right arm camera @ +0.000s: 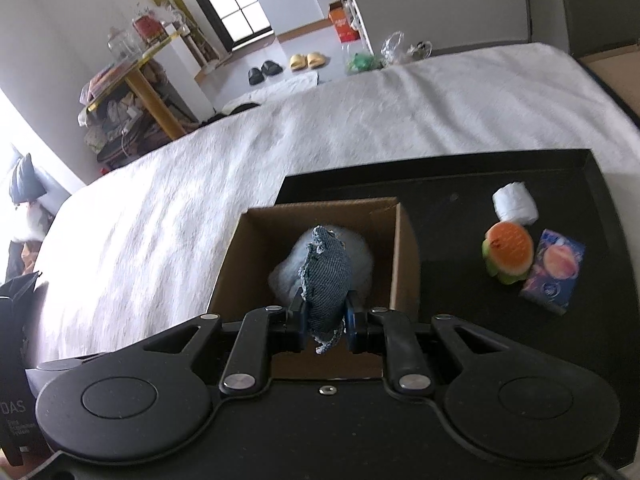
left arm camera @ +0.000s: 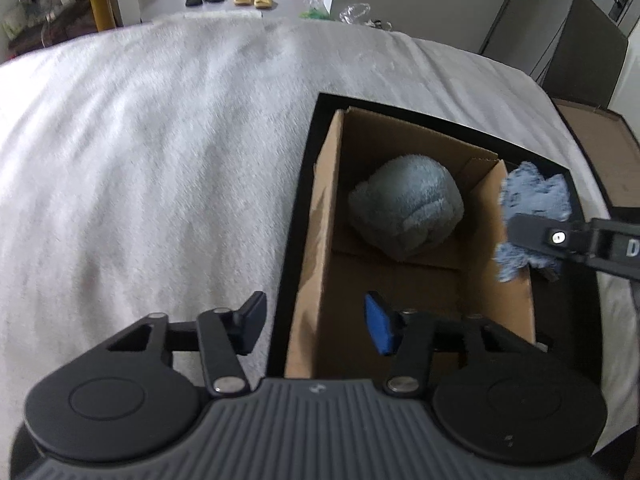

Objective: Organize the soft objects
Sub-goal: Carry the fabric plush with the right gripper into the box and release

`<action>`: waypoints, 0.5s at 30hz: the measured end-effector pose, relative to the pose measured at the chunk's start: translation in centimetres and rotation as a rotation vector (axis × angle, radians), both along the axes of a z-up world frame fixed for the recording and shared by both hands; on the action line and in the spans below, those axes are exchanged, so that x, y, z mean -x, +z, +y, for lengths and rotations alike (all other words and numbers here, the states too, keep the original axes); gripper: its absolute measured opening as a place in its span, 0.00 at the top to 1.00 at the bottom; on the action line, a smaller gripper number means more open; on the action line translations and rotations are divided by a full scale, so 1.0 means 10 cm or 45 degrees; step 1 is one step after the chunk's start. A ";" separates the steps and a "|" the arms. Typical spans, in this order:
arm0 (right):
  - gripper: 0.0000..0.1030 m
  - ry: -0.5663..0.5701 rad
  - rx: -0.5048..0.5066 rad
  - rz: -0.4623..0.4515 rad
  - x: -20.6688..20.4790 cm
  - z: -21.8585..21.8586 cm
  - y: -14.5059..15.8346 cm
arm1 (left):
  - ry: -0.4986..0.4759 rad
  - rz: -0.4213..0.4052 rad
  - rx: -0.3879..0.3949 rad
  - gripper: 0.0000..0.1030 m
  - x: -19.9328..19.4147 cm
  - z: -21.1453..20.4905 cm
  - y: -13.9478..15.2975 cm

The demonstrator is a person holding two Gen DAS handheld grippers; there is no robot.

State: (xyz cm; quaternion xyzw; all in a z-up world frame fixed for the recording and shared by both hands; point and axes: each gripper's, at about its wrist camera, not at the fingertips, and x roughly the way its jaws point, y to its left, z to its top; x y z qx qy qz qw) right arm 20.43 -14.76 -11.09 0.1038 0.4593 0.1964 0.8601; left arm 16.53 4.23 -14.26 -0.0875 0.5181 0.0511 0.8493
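- Left wrist view: the left tool (left arm camera: 316, 326) hangs wide and empty over the near rim of the brown cardboard box (left arm camera: 320, 240). Ahead of it inside lies a pale blue plush ball (left arm camera: 406, 216), likely already sorted.
- Right wrist view: the right tool (right arm camera: 326, 314) pinches a frayed blue denim pouch (right arm camera: 326, 276) over the box, probably to drop it in. To its right, a black tray (right arm camera: 452, 184) on the white-blanketed bed (right arm camera: 160, 208) holds a burger-shaped toy (right arm camera: 508, 248).

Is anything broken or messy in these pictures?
The denim pouch pinched in the right claw has a torn, frayed edge with loose threads. It hangs over the cardboard box, above the fluffy blue ball lying inside. Nothing is spilled, and the left claw is open.
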 end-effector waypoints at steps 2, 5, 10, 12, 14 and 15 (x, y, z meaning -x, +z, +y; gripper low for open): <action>0.82 0.006 0.007 0.016 -0.01 0.06 -0.02 | 0.002 0.011 0.046 0.63 0.00 0.03 -0.04; 0.81 0.009 0.020 0.042 -0.02 0.15 -0.07 | -0.005 0.022 0.079 0.80 0.00 0.06 -0.09; 0.81 0.034 0.040 0.086 -0.04 0.32 -0.17 | 0.013 0.041 0.139 0.86 -0.01 0.15 -0.17; 0.81 0.041 0.052 0.103 -0.05 0.39 -0.21 | 0.023 0.043 0.156 0.86 -0.02 0.18 -0.20; 0.81 0.044 0.059 0.121 -0.06 0.45 -0.25 | 0.023 0.046 0.169 0.86 -0.02 0.21 -0.21; 0.81 0.049 0.061 0.128 -0.06 0.48 -0.28 | 0.023 0.047 0.178 0.86 -0.03 0.22 -0.21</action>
